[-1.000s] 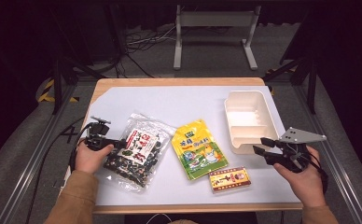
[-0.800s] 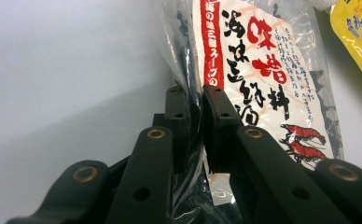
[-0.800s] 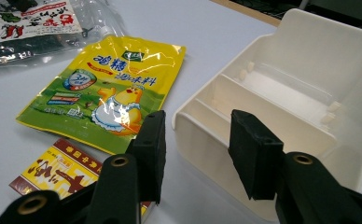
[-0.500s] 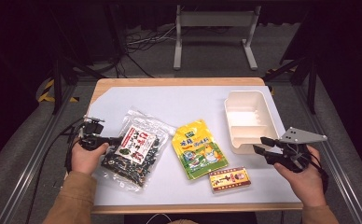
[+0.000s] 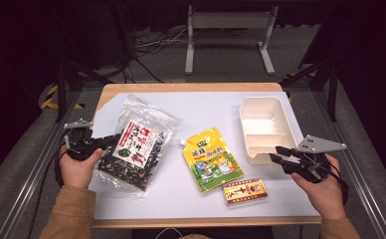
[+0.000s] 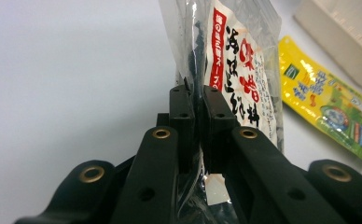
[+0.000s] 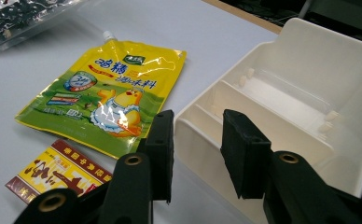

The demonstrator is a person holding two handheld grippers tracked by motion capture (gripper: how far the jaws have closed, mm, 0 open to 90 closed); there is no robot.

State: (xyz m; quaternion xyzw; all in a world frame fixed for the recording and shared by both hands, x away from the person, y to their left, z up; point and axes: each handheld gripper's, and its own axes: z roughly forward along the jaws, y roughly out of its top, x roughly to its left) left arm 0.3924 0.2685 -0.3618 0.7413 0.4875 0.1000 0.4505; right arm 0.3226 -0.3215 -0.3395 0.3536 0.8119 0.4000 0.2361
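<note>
Jaws of left gripper [image 5: 112, 141] clamp seaweed bag [image 5: 137, 147], now lifted (edge first).

On the table [image 5: 201, 199], the seaweed bag [image 5: 137, 147] lies at the left, the spouted pouch [image 5: 212, 159] sits in the middle just right of it, and the divided tray [image 5: 265, 127] stands farther right, toward the far side. The small box [image 5: 244, 191] lies near the front edge, just on the near side of the pouch and to its right. The left tongs [image 5: 112, 141] meet the bag's left edge, and the right tongs [image 5: 276, 154] sit at the tray's near right corner.
</note>
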